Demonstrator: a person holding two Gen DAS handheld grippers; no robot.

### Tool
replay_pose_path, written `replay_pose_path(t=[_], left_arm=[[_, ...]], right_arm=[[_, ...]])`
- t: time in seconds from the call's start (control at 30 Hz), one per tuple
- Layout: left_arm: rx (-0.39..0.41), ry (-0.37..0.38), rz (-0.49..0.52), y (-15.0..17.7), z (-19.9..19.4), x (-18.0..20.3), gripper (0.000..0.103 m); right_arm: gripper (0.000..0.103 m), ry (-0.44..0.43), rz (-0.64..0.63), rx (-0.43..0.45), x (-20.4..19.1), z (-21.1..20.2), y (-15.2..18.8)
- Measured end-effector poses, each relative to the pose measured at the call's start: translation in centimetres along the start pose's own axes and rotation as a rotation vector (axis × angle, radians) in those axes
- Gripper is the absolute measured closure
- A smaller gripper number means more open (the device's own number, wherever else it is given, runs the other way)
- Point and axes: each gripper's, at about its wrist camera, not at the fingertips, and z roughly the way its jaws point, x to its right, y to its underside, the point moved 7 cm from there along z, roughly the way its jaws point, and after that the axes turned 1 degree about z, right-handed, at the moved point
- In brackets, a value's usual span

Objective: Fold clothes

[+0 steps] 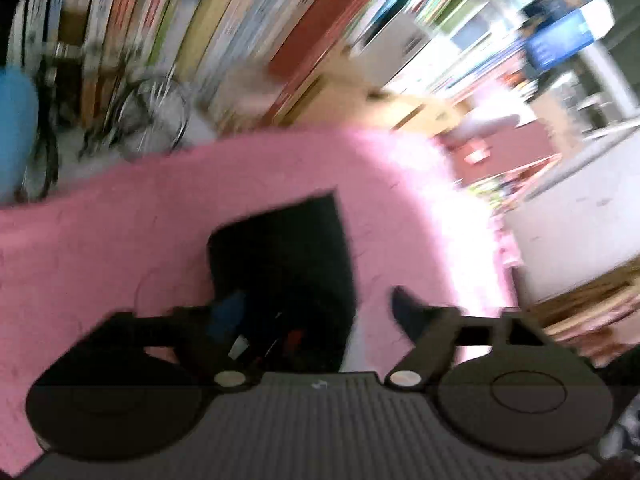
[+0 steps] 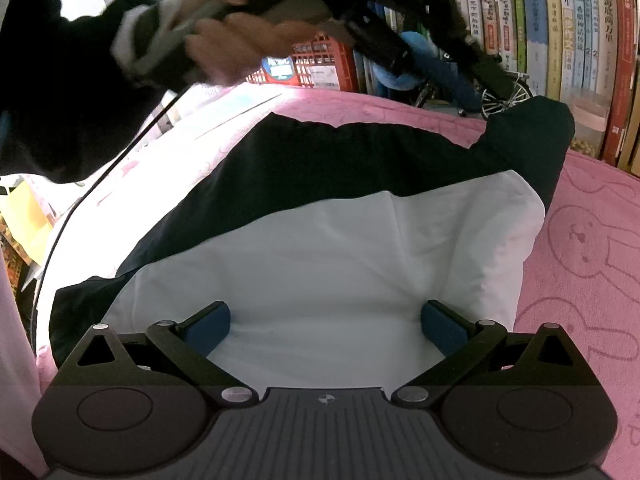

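Surroundings: books point(image 2: 568, 32) line the back; a toy bicycle point(image 2: 504, 94) stands before them.
Garment point(image 2: 320, 240): black and white, flat on the pink blanket point(image 2: 592, 248).
Right gripper point(image 2: 326, 326): jaws wide, over the white panel.
Left gripper point(image 1: 320, 320): blurred, raised, holding dark cloth point(image 1: 280, 248).

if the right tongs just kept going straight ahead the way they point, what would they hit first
Most likely the white panel of the black and white garment lying on the pink towel. The right tongs are open, with white cloth between and ahead of the tips. Depth is hard to judge; they may already touch it.
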Motion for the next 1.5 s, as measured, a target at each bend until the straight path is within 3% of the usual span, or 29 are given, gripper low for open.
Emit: replay_pose_path(t=[0.03,0.17,0.27,0.33,0.47,0.53,0.6,0.7,0.8,0.93,1.0,1.1,1.3,1.33,1.4,1.5], left_arm=[[-0.009,-0.024,-0.013,0.3,0.6,-0.1,0.023],[-0.021,-0.097,-0.053,1.2,2.3,-0.4,0.066],[0.008,-0.143,-0.051,0.7,1.7,-0.8,0.080],[0.046,-0.201,-0.061,0.3,0.8,-1.7,0.085],[0.135,-0.353,-0.203,-1.2,-1.8,-5.5,0.102],[0.173,-0.407,-0.234,-1.4,-3.8,-6.1,0.102],[0.224,-0.363,-0.187,-0.8,-6.7,-3.9,0.099],[0.259,-0.359,-0.082,2.1,-10.8,0.5,0.096],[0.227,-0.386,-0.006,6.8,-12.7,4.5,0.094],[0.110,-0.420,-0.021,14.4,-12.6,6.3,0.094],[0.074,-0.486,-0.012,17.4,-12.0,6.3,0.092],[0.091,-0.576,0.029,19.0,-10.7,5.4,0.088],[0.141,-0.590,-0.001,19.6,-11.8,4.6,0.087],[0.150,-0.596,-0.013,19.8,-12.3,4.6,0.087],[0.182,-0.671,-0.041,20.1,-14.0,5.4,0.091],[0.275,-0.667,0.027,20.1,-15.3,8.6,0.090]], right_arm=[[0.000,0.000,0.000,0.000,0.0,0.2,0.0],[0.000,0.005,-0.002,0.001,0.0,0.2,0.0],[0.000,0.010,-0.003,0.001,-0.1,0.2,0.0],[0.000,0.012,-0.003,0.005,-0.2,0.1,0.1],[0.000,0.022,0.001,0.012,-0.3,0.0,0.2],[0.000,0.029,0.006,0.011,-0.4,0.1,0.2],[0.000,0.033,0.010,0.003,-0.5,0.1,0.2],[0.000,0.053,0.028,-0.025,-0.7,-0.3,-0.3],[0.006,0.077,0.068,-0.050,-1.0,-1.2,-0.8],[0.011,0.076,0.155,-0.026,-2.3,-4.3,-0.2],[0.015,0.083,0.165,-0.040,-3.3,-5.8,0.9],[0.024,0.107,0.152,-0.098,-4.9,-6.8,2.7],[0.026,0.117,0.041,-0.190,-9.0,-7.0,5.4],[0.031,0.116,0.021,-0.198,-9.6,-7.0,5.6],[0.041,0.100,0.060,-0.174,-9.5,-7.3,4.6],[0.043,0.146,0.193,-0.087,-6.2,-7.8,1.8]])
